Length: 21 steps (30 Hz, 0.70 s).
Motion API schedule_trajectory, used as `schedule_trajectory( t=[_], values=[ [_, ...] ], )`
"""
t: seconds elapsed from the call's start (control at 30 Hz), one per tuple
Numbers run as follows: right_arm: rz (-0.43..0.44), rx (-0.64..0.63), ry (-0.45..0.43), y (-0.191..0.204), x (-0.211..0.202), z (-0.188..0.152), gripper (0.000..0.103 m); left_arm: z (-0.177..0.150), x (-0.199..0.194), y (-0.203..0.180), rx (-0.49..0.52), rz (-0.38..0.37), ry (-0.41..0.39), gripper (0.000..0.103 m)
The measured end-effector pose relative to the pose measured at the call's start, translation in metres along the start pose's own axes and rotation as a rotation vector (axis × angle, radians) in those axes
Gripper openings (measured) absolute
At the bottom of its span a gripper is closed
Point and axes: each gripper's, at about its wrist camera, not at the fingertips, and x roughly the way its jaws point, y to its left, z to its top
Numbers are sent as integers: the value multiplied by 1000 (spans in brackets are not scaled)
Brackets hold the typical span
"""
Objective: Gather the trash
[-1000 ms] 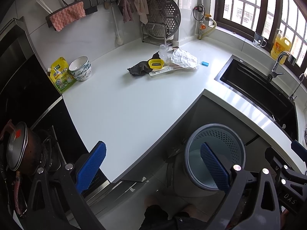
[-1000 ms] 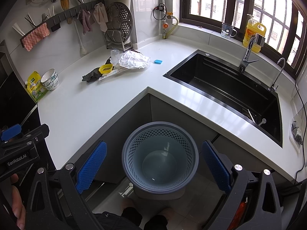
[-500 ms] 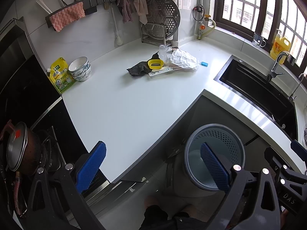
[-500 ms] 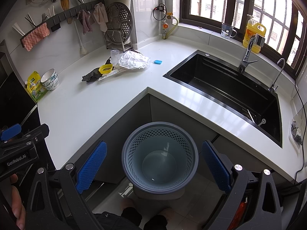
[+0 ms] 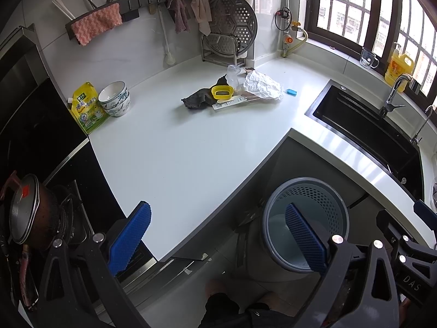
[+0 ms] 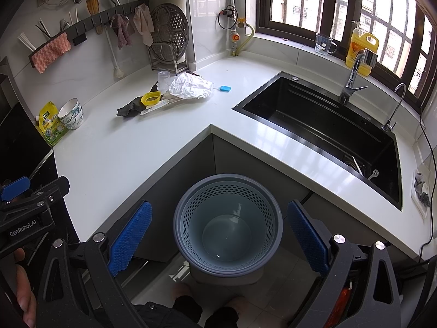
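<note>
A pile of trash lies at the back of the white counter [image 5: 174,153]: crumpled white paper [image 5: 262,85], a yellow lid [image 5: 221,92], a dark rag [image 5: 198,99], a clear plastic cup [image 5: 232,74], a white flat wrapper [image 5: 232,103] and a small blue piece [image 5: 291,91]. The paper [image 6: 191,86] and lid [image 6: 150,98] also show in the right wrist view. A grey perforated bin [image 6: 228,225] stands on the floor, empty. My left gripper [image 5: 218,229] is open and empty over the counter's front edge. My right gripper [image 6: 218,229] is open and empty above the bin.
A black sink [image 6: 322,125] with a tap [image 6: 352,79] is on the right. Stacked bowls [image 5: 114,99] and a yellow-green pouch [image 5: 87,108] stand at the left. A steamer rack [image 5: 232,32] is in the corner. A stove with a pot [image 5: 27,213] is far left.
</note>
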Motion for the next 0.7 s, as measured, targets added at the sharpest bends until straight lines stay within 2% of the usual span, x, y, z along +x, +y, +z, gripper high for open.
schedule_trajectory(
  t=[0.7],
  values=[
    [5, -3, 5, -3, 4, -1, 95, 3, 1, -1, -5, 2, 3, 97]
  ],
)
